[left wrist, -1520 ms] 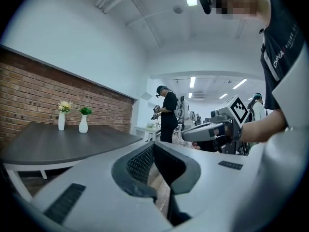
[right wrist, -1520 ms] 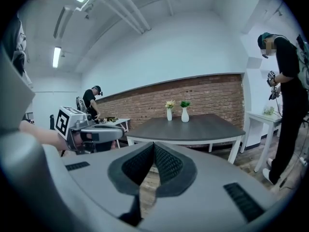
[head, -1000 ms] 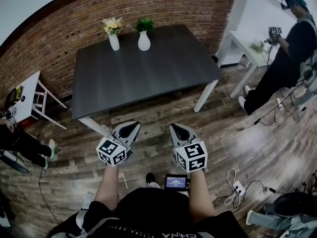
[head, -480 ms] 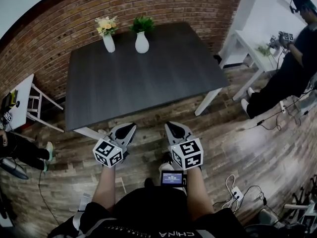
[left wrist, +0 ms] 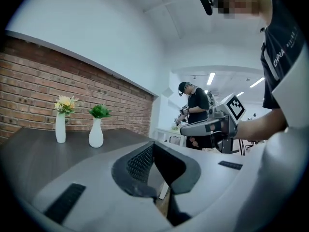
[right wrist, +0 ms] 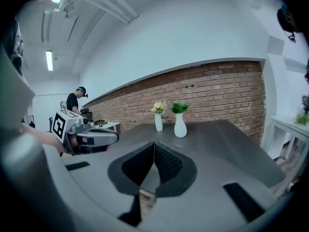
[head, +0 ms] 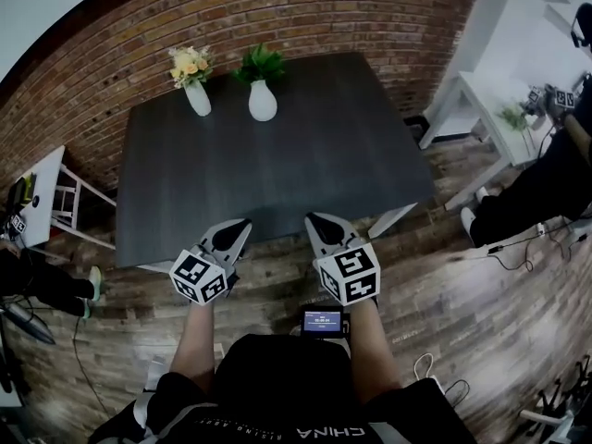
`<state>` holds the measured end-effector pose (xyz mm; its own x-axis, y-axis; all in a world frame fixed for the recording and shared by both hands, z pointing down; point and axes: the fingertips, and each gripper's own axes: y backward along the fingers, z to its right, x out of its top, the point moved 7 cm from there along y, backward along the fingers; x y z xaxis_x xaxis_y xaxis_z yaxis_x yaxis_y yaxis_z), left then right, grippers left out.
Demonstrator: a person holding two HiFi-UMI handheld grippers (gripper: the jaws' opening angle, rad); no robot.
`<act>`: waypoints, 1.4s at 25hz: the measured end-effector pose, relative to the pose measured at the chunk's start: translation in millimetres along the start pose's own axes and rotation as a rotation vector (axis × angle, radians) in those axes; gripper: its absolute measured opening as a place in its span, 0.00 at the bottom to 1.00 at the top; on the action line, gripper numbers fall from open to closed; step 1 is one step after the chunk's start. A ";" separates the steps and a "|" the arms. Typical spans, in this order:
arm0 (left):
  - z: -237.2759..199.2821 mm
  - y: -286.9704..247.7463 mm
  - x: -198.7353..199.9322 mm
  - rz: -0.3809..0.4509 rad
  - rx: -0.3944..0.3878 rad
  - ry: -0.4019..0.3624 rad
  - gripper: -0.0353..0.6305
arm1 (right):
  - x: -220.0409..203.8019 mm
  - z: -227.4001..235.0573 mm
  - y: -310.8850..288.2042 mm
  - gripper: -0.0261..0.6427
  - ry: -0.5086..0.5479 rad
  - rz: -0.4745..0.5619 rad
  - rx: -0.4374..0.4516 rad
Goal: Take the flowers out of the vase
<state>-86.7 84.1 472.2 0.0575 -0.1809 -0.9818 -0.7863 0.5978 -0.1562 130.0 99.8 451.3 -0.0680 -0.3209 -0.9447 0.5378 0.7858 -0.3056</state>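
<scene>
Far across a dark table (head: 277, 174), near the brick wall, stand two white vases. The left vase (head: 197, 97) holds pale yellow flowers (head: 189, 63); the right vase (head: 262, 102) holds a green plant (head: 260, 63). Both show again in the left gripper view, the flowers (left wrist: 65, 104) beside the green plant (left wrist: 99, 111), and in the right gripper view as flowers (right wrist: 159, 107) and green plant (right wrist: 179, 107). My left gripper (head: 242, 222) and right gripper (head: 310, 218) hover side by side at the table's near edge, both shut and empty, far from the vases.
A white side table (head: 490, 109) and a person in black (head: 546, 183) stand to the right. A small white table (head: 42, 202) and another seated person (head: 37, 280) are at the left. The brick wall (head: 277, 17) backs the table; wooden floor lies around it.
I have walked toward the table: it has drawn closer in the head view, and both grippers, earlier over the floor, now reach its near edge. Jaws stay shut.
</scene>
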 end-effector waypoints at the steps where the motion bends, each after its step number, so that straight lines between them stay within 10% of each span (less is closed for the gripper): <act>1: -4.8 -6.9 1.3 0.000 0.004 0.003 0.06 | 2.1 9.4 -6.6 0.05 -0.005 0.000 0.003; 35: -253.0 -153.2 41.5 0.001 -0.008 0.029 0.06 | 90.8 113.3 -258.6 0.05 -0.006 -0.060 0.023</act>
<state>-119.6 -212.6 482.6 0.0387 -0.2027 -0.9785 -0.7912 0.5919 -0.1539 80.0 -192.4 458.2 -0.0956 -0.3706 -0.9239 0.5520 0.7526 -0.3590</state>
